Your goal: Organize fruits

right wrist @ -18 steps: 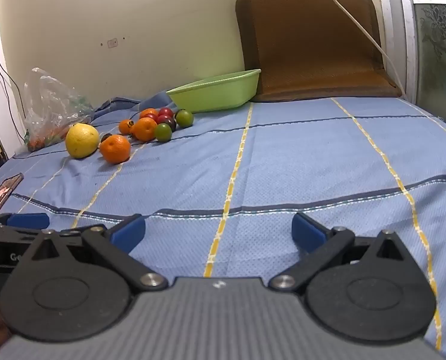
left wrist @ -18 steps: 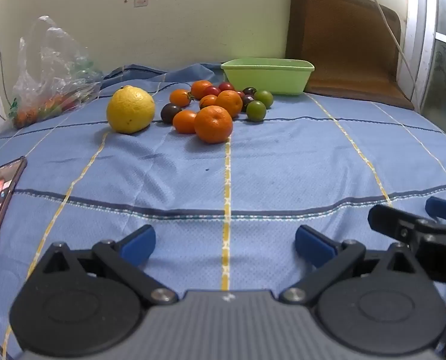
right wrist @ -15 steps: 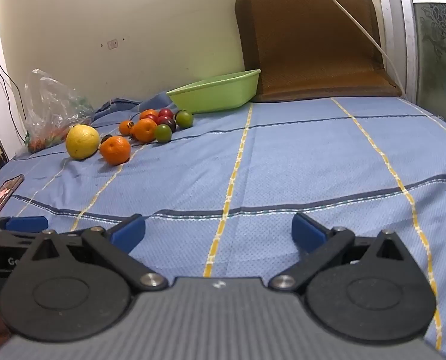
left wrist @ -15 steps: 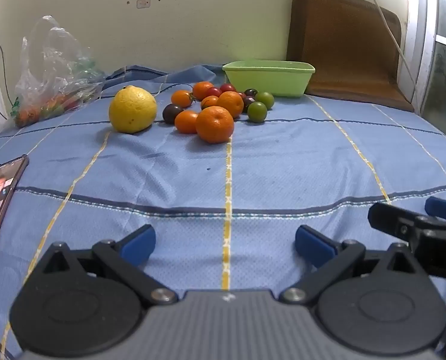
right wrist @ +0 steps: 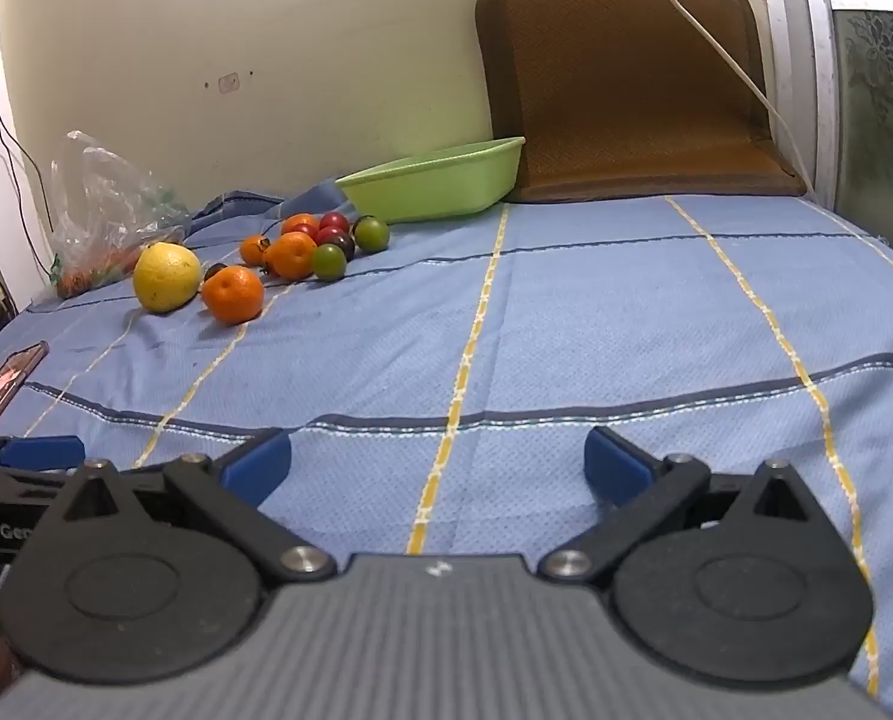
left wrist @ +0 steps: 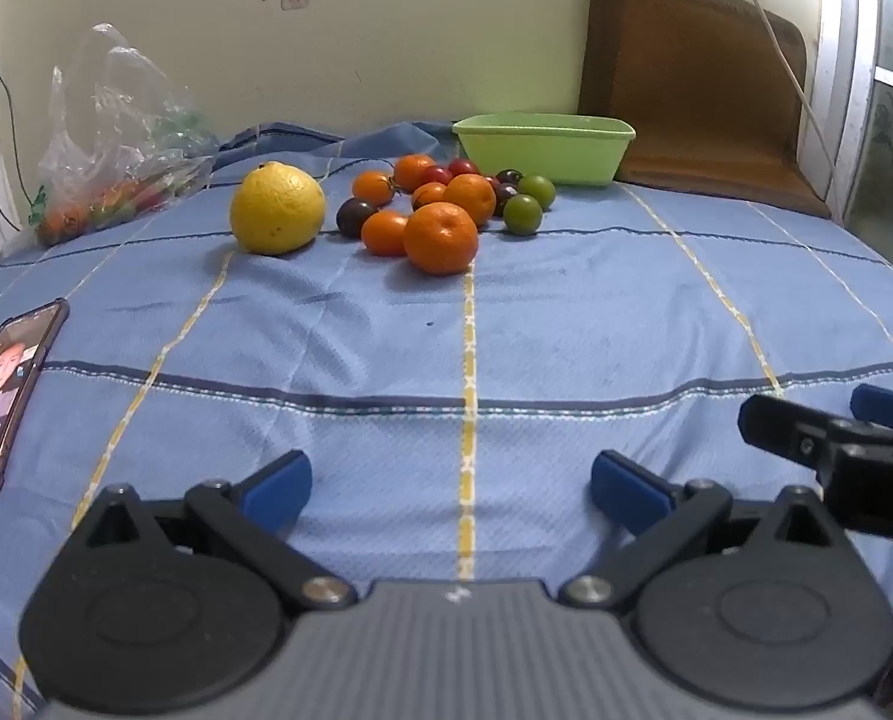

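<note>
Blue pads tip both tools; the left gripper [left wrist: 451, 489] has its jaws spread wide with only cloth between them, and the right gripper [right wrist: 437, 462] stands the same, wide and with nothing in it; both hang low over the near part of the blue bedsheet [left wrist: 566, 324], well apart from the fruit.

Further out, the fruit lies in 1 loose cluster near the far edge of the sheet; the nearest is a mandarin [left wrist: 440, 238], and just left of it a big yellow citrus [left wrist: 277, 216] sits alone. I judge the mandarin light, with soft skin that gives a little, so a gentle squeeze across its widest part should do; the yellow citrus looks heavier and firm, and probably needs almost the full opening. Behind them are 2 green tomatoes [left wrist: 523, 214] and some small red and dark ones, touching each other; these seem smooth, and they may roll away or burst if pinched hard.

Behind the cluster stands a green tub [left wrist: 544, 147]; its inside is hidden from the left view, and the right view shows nothing in it. At the far left, a clear plastic bag [left wrist: 110, 150] holds more small fruit, too blurred to name.
</note>
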`<state>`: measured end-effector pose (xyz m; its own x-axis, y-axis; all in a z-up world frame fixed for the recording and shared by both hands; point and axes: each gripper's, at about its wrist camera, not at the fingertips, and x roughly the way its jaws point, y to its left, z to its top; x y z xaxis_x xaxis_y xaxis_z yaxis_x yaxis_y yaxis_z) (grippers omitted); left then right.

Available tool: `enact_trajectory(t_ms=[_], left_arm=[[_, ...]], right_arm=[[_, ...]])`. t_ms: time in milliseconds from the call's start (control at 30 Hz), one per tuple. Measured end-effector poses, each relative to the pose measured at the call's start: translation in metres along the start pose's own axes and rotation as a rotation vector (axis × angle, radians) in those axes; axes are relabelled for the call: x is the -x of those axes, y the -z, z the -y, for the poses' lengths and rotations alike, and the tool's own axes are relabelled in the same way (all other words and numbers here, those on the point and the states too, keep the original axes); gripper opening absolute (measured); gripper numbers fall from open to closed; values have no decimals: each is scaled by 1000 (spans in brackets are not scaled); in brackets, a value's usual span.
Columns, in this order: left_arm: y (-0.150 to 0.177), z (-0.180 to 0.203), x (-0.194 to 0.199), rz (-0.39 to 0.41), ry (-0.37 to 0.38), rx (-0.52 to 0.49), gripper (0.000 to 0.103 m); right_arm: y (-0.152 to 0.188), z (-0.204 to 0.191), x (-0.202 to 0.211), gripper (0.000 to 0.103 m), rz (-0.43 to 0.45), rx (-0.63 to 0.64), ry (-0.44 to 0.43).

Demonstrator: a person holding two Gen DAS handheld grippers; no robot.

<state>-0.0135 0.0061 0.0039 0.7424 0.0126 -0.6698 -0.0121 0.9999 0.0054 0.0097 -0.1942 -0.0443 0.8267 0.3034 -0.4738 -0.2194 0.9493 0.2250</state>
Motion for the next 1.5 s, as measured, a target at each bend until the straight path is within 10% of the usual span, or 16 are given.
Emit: enact_trajectory(t_ms=[1033,1500], left_arm=[[-22,-69,-19,57,-197,69,103],[-23,-78,-31,37,-167,105,103]], right_arm=[[-35,-55,-25,103,-21,179,-101],[-26,-57,-53,103,-55,169,-89]])
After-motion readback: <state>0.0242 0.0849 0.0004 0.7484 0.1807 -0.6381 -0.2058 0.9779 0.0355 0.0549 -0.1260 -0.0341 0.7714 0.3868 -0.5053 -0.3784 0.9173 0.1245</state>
